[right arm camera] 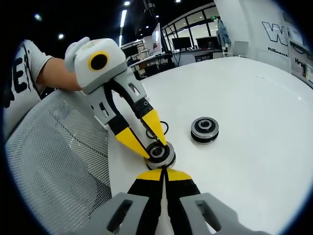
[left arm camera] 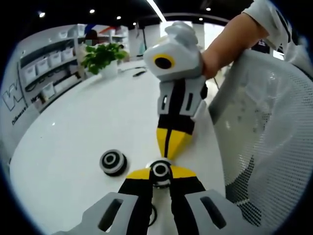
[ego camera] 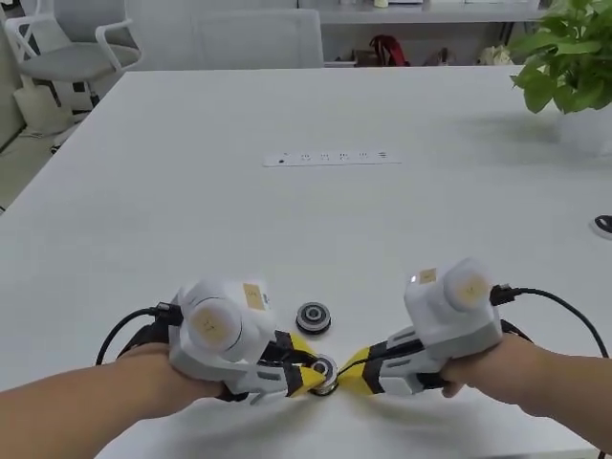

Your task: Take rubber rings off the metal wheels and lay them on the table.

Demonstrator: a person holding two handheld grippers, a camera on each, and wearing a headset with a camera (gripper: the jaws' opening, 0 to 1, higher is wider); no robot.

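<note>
Worked at stripping, near edge of the surface [ego camera: 287,239].
Clamped wheel [right arm camera: 160,153] in left tongs [left arm camera: 160,172], pressed closed right tongs [right arm camera: 165,172] to its rim; hold on ring [right arm camera: 171,152] unclear. Needed firm pinch, outward pull next.

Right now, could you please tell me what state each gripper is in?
Left gripper: closed on a metal wheel.
Right gripper: jaws shut, tips at that wheel's rim; whether they pinch anything cannot be told.

Bright, even overhead light washes the white desk [ego camera: 287,239]; the metal wheel [ego camera: 313,316] casts only a faint shadow. Both gripper views bend at their edges; ceiling lamps [right arm camera: 128,3] glare.
</note>
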